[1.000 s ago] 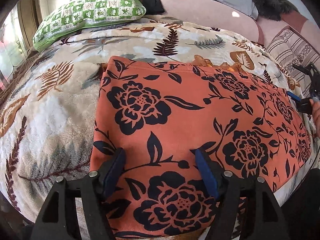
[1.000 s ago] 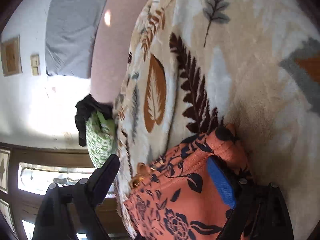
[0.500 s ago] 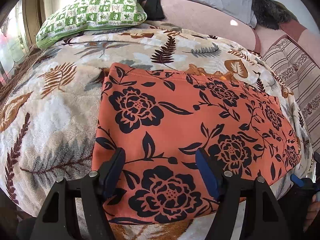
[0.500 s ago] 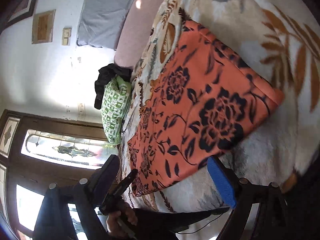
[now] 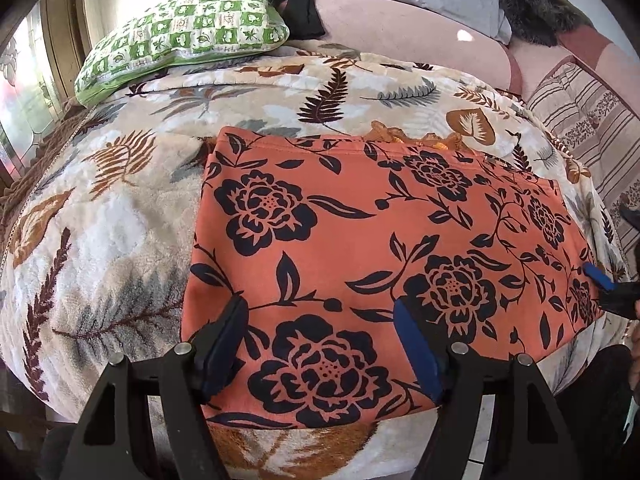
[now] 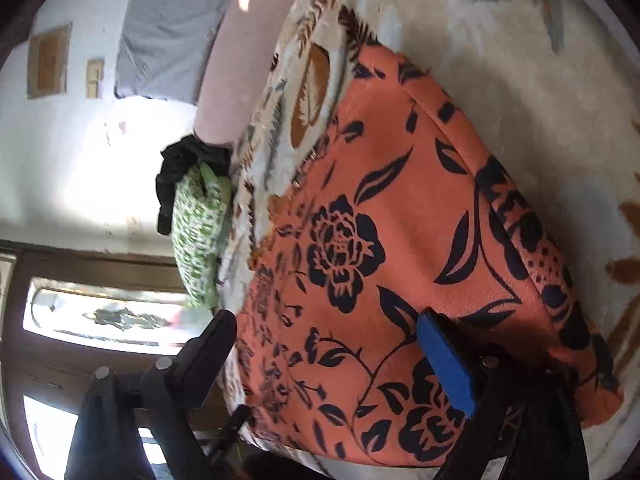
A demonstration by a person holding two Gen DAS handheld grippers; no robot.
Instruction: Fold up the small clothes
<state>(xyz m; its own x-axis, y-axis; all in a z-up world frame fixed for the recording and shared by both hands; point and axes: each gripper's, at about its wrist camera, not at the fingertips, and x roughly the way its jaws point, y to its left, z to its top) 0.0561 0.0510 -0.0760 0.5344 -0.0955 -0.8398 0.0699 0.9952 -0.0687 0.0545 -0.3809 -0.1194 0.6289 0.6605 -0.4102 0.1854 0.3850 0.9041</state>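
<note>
The orange black-flowered folded cloth point(image 5: 380, 248) lies flat on the leaf-print fleece blanket point(image 5: 112, 240); left gripper point(image 5: 320, 340) and right gripper point(image 6: 340, 364) both released, hovering; next fold needs an edge pinched

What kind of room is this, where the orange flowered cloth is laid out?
Most likely a bedroom in a home. The orange cloth lies on a bed covered with a plush leaf-print blanket. A green patterned pillow sits at the far end, against a padded pink headboard.
</note>
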